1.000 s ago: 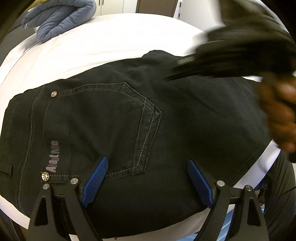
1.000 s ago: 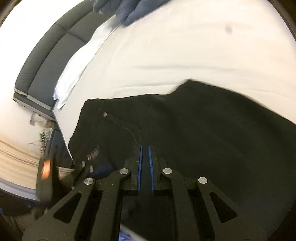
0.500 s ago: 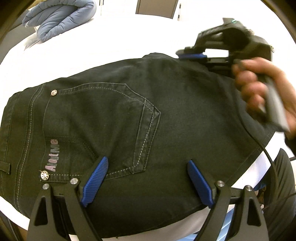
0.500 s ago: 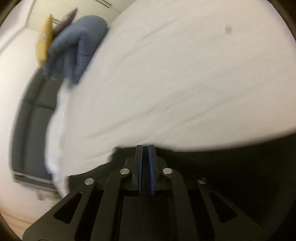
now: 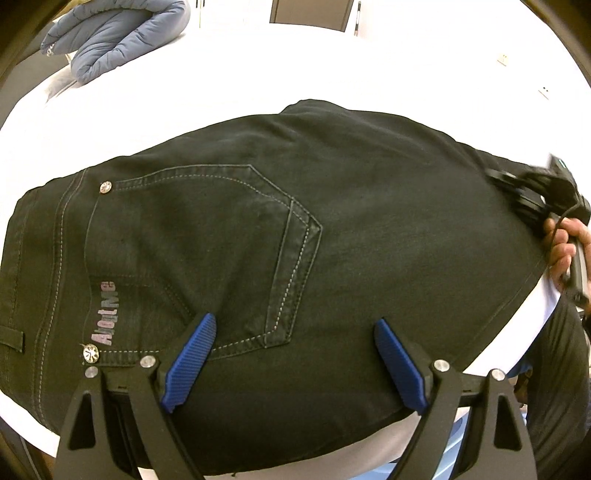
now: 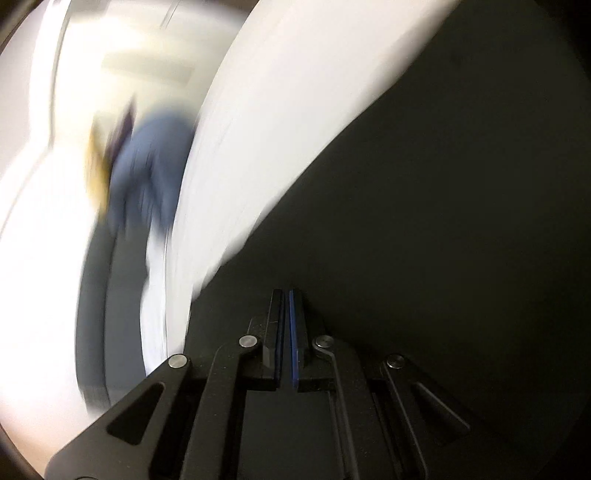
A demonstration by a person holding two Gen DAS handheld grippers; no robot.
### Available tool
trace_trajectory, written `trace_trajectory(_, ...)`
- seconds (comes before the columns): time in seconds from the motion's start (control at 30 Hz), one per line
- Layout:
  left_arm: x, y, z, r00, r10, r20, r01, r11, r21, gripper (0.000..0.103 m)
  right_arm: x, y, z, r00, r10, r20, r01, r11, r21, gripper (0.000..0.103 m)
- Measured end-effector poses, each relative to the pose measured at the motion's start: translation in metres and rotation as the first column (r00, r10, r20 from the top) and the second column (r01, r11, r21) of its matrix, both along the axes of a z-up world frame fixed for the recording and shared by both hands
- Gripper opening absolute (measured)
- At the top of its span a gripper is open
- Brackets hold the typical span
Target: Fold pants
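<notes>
Swinging down to the right edge, the right gripper [image 5: 517, 195] has pinched together, while near us the left gripper [image 5: 291, 365] gapes over soft, floppy black jeans [image 5: 332, 258] on the white bed [image 5: 332, 66], best grabbed by an edge.

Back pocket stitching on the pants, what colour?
Pale grey stitching on black pants; clearest in left wrist view.

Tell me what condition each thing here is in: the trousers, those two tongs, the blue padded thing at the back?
Black pants: spread flat on the white bed, back pocket up, looks folded over.
Left tongs: wide open above the pants, gripping nothing.
Right tongs: shut, nothing visibly between them; view blurred.
Blue quilted jacket: bunched up at the bed's far corner.
</notes>
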State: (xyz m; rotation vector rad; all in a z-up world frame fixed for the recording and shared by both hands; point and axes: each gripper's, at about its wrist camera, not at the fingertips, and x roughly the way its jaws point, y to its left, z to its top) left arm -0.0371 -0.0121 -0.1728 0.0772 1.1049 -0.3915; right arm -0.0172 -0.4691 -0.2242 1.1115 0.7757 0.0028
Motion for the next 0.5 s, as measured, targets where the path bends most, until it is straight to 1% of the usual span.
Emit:
trace_trajectory(0.07,0.000,0.000,-0.004,1.000,-0.001,0.000,0.001,1.000,0.002,0.089,-0.033,-0.054,0.007,0.992,-0.127,0.011,0.127,0.991,-0.037,0.000)
trace_trajectory(0.1,0.000,-0.002,-0.004,1.000,-0.002,0.001,0.002,1.000,0.003,0.089,-0.052,-0.082,0.014,0.978,-0.206,0.018,0.207,0.976,-0.070,0.000)
trace_trajectory(0.13,0.000,-0.003,-0.003,1.000,-0.004,0.001,0.004,1.000,0.001,0.090,-0.066,-0.098,0.020,0.964,-0.264,0.030,0.265,0.961,-0.078,0.000)
trace_trajectory(0.17,0.000,-0.003,-0.003,1.000,-0.005,0.000,0.005,1.000,0.000,0.091,-0.082,-0.115,0.027,0.939,-0.343,0.032,0.344,0.934,-0.093,0.000)
trace_trajectory(0.2,0.001,-0.004,-0.003,1.000,-0.008,-0.001,0.008,1.000,0.001,0.092,-0.102,-0.129,0.036,0.897,-0.441,0.016,0.440,0.891,-0.112,0.005)
trace_trajectory(0.23,0.002,-0.007,-0.002,1.000,-0.011,-0.003,0.011,1.000,0.011,0.093,-0.112,-0.138,0.041,0.888,-0.460,0.025,0.460,0.882,-0.107,0.008)
trace_trajectory(0.27,0.002,-0.010,0.001,1.000,-0.011,-0.004,0.011,1.000,0.021,0.093,-0.117,-0.135,0.048,0.889,-0.456,0.050,0.459,0.884,-0.094,0.008)
trace_trajectory(0.33,0.003,-0.015,0.006,1.000,-0.001,-0.010,0.001,0.999,0.041,0.093,-0.111,-0.108,0.059,0.927,-0.362,0.097,0.370,0.925,-0.083,0.008)
trace_trajectory(0.37,0.003,-0.018,0.012,1.000,0.009,-0.010,-0.009,0.999,0.038,0.091,-0.102,-0.084,0.061,0.952,-0.281,0.121,0.290,0.955,-0.066,0.008)
trace_trajectory(0.4,0.003,-0.020,0.021,1.000,0.014,0.000,-0.014,1.000,0.016,0.091,-0.091,-0.052,0.059,0.974,-0.176,0.139,0.183,0.982,-0.041,0.008)
trace_trajectory(0.43,0.002,-0.024,0.032,1.000,0.014,0.026,-0.014,1.000,-0.009,0.091,-0.082,-0.025,0.055,0.985,-0.096,0.141,0.101,0.995,-0.024,0.008)
trace_trajectory(0.47,0.003,-0.027,0.039,0.999,0.012,0.052,-0.011,1.000,-0.018,0.091,-0.072,0.006,0.049,0.990,-0.004,0.140,0.005,1.000,-0.008,0.008)
trace_trajectory(0.5,0.005,-0.031,0.045,0.997,0.009,0.075,-0.007,1.000,-0.024,0.091,-0.057,0.044,0.038,0.986,0.106,0.126,-0.109,0.994,0.013,0.008)
